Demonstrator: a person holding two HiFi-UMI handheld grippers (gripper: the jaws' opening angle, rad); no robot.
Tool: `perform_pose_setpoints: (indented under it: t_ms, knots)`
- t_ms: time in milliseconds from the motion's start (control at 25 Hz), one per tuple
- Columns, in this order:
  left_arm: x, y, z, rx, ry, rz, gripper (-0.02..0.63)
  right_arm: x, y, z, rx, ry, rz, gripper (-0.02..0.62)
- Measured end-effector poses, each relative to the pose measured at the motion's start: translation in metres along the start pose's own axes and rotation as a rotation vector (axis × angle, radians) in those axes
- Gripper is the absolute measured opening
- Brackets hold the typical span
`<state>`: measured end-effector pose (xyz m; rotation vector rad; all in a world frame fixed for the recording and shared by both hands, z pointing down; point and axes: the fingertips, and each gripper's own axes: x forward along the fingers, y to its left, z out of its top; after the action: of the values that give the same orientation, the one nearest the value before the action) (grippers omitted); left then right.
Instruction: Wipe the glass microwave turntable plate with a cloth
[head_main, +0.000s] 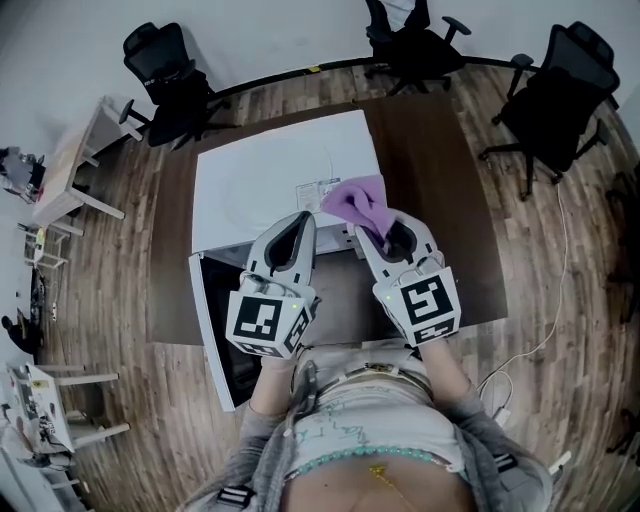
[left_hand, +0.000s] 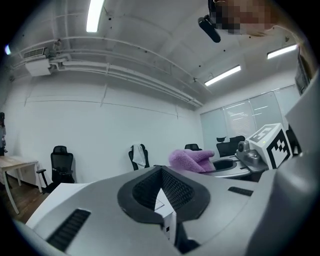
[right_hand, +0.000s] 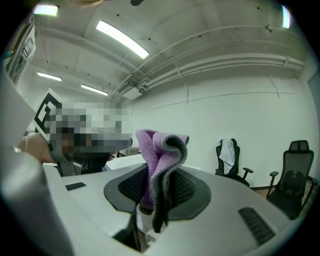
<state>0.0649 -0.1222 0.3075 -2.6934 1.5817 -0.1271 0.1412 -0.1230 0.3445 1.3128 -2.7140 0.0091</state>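
The glass plate does not show in any view. The white microwave (head_main: 270, 170) sits on the dark brown surface (head_main: 445, 170). From above, only its flat top can be seen. Its door (head_main: 208, 330) hangs open at the left. The two grippers and the top cover the way in, so what is inside the microwave cannot be seen.

The right gripper (head_main: 385, 228) is held over the front edge of the microwave. Its fingers (right_hand: 197, 190) are closed tight on the purple cloth (head_main: 355, 203). In the right gripper view the cloth (right_hand: 159, 150) stands up out of the fingers in a fold. A grey edge hangs down a little way.

The left gripper (head_main: 300, 220) is just beside the right one. Its fingers (left_hand: 185, 187) are pressed together with nothing between them. From the left gripper view the cloth (left_hand: 192, 160) shows off to the right, in front of the right gripper's marker cube.

A small paper label (head_main: 318, 192) is on the microwave top, next to the cloth. Black chairs (head_main: 165, 80) stand on the wood floor around the surface.
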Motion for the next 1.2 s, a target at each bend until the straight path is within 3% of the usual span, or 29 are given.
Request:
perform_pose_setpoints:
  t_ms: [320,920,1200]
  knots:
    - [0.008,0.02,0.0,0.056,0.019,-0.05,0.01,0.013,-0.008,-0.01,0.022,0.022,-0.074,0.112]
    - [-0.012,0.125,-0.029,0.043,0.05,-0.057,0.011,0.063,0.004,-0.01,-0.04,0.101,-0.208,0.112]
    - [-0.008,0.192,-0.022,0.09,0.065,-0.048,0.011,0.1,0.027,0.0,-0.081,0.147,-0.204,0.112]
